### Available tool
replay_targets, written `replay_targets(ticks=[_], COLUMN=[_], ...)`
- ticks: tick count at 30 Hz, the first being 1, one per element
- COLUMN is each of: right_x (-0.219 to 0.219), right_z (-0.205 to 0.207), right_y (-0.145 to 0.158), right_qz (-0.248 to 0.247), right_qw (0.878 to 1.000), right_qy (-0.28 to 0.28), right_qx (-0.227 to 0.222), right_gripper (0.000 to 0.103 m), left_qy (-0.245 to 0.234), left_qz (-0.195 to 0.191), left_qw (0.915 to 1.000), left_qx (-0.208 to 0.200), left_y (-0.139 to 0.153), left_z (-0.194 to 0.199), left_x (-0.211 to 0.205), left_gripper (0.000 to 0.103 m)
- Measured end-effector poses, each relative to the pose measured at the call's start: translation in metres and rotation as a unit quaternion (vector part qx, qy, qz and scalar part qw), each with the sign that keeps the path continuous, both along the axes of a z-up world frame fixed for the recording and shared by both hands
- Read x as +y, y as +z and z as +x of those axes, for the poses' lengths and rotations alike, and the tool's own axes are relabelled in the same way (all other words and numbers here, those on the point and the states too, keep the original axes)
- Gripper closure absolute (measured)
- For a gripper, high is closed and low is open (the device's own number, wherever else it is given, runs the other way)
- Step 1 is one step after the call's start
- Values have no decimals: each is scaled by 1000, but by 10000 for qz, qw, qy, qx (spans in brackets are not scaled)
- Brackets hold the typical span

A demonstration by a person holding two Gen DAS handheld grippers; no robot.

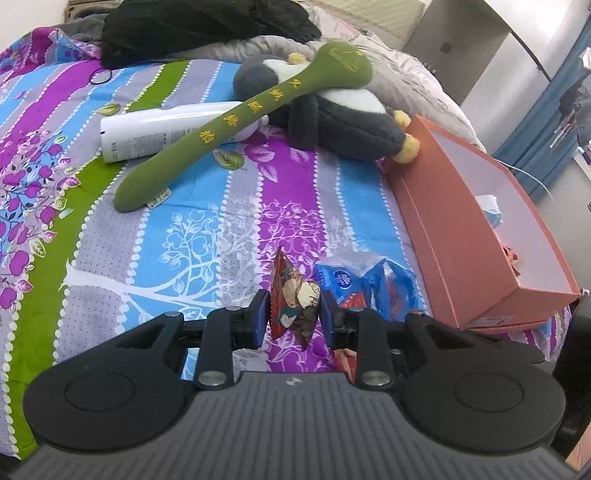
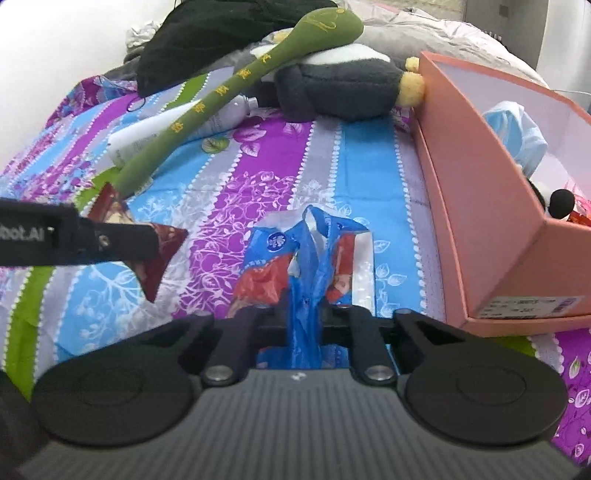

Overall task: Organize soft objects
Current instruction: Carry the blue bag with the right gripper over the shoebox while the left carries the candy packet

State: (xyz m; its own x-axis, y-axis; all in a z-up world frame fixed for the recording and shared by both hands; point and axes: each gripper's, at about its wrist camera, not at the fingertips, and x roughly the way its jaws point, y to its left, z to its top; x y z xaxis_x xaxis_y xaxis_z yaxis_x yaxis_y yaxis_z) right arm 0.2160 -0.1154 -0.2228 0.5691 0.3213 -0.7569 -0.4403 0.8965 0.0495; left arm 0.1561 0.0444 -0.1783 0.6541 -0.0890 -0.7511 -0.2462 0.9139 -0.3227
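My left gripper [image 1: 293, 314] is shut on a small red snack packet with a cartoon print [image 1: 295, 306] and holds it above the striped bedsheet; the gripper [image 2: 144, 240] and packet [image 2: 159, 258] also show at the left of the right wrist view. My right gripper [image 2: 303, 325] is shut on a crumpled blue plastic bag [image 2: 306, 258], which also shows in the left wrist view [image 1: 369, 284]. An open orange box [image 2: 491, 206] lies to the right, with a blue mask [image 2: 517, 129] and a small plush inside. The box also appears in the left wrist view [image 1: 461, 229].
A long green plush stick [image 1: 236, 122] leans on a grey penguin plush [image 1: 343, 118] at the back of the bed. A white bottle [image 1: 166, 129] lies under the stick. Black clothing [image 1: 199, 26] and a grey quilt lie behind.
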Motion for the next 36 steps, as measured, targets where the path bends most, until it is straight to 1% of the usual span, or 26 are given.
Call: replay_targets(ticks=[6,10,13,16,19,21,24,28,31,36], right_x=[-1,-1,-4,-3,-7,-11,-17,-24,-29,-44], right_z=[-4,-6,-7,-9,-8,-7,-7,-2,2,15], right_y=[28,49,64,68,70,72,81,97,112,140], right_qz=[184,261,391,318,455,510,639,677,659,694], right_qw=[9995,9987,9980,9980,9978,9976,9968,9955,9941,9902], right_qy=[21,51,80,167,194,137,97,16,-24,-135], right_qx=[-263,-442,-498,-511,-436,-440,-477,-656,-864,-1208], right_gripper=[91,92,92,92,92,92,92,92,92,92], left_qy=[-111,-124,-69,-60,-158,-217,-322,-490,-618,-813], left_qz=[-2,116,31,39,19,72,120,144,239,260], left_qw=[9999,9997,9998,9998,9995,9992,9987,9972,9956,9930], left_qx=[-105,-167,-173,-192,-268,-318,-388,-548,-658,-813], left_y=[14,25,28,30,35,39,49,69,86,112], left_z=[-1,-4,-8,-10,-12,-11,-4,13,26,49], left_x=[-3,0,7,8,5,3,0,-3,-9,-19], left_gripper=[69,69,69,69,69,69,69,69,69,69])
